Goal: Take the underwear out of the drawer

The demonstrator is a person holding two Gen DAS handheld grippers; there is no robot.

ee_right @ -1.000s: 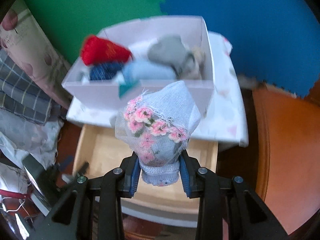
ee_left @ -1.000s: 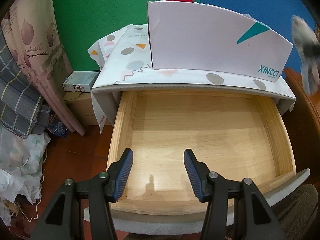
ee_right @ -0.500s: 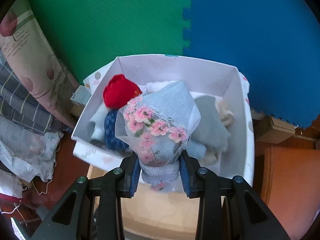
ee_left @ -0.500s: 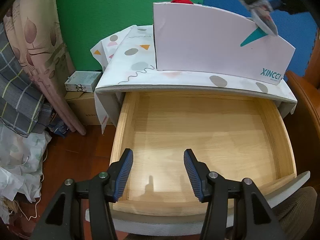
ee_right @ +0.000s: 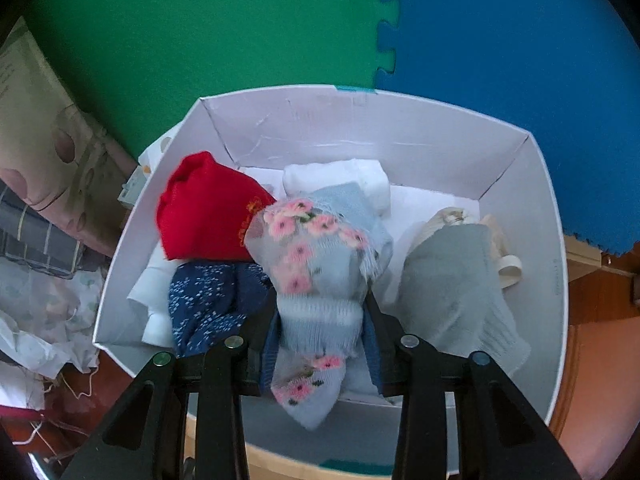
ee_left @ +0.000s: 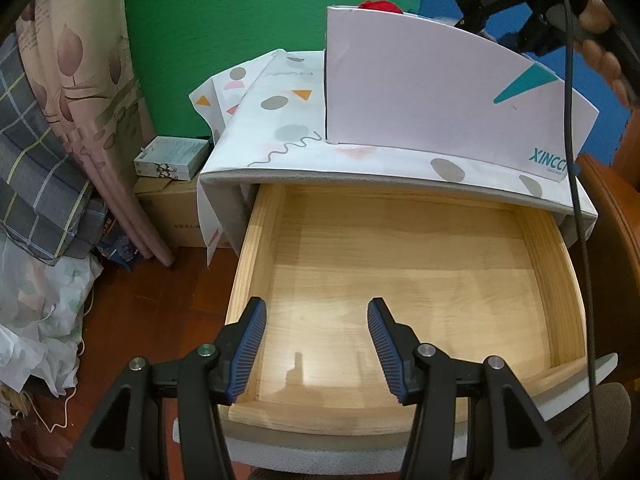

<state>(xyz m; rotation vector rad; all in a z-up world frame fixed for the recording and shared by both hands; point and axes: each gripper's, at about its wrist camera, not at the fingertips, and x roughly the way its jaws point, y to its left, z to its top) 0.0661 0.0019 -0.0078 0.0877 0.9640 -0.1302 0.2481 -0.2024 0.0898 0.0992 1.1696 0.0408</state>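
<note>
My right gripper (ee_right: 320,320) is shut on a pale blue piece of underwear with pink flowers (ee_right: 316,256) and holds it inside the white box (ee_right: 552,264), among a red piece (ee_right: 204,208), a dark blue dotted piece (ee_right: 208,300) and a grey piece (ee_right: 452,280). My left gripper (ee_left: 316,340) is open and empty over the front of the open wooden drawer (ee_left: 400,280), which shows only its bare bottom. The right gripper's body (ee_left: 532,4) shows above the box (ee_left: 432,80) in the left wrist view.
The box stands on a cabinet top covered with patterned cloth (ee_left: 280,112). Folded bedding (ee_left: 52,140) and a cardboard carton with a small box (ee_left: 172,160) lie to the left. A wooden chair (ee_left: 616,216) stands to the right. Green and blue foam mats back the wall.
My right gripper has carried the flowered underwear forward and down into the white box. My left gripper has stayed open over the drawer.
</note>
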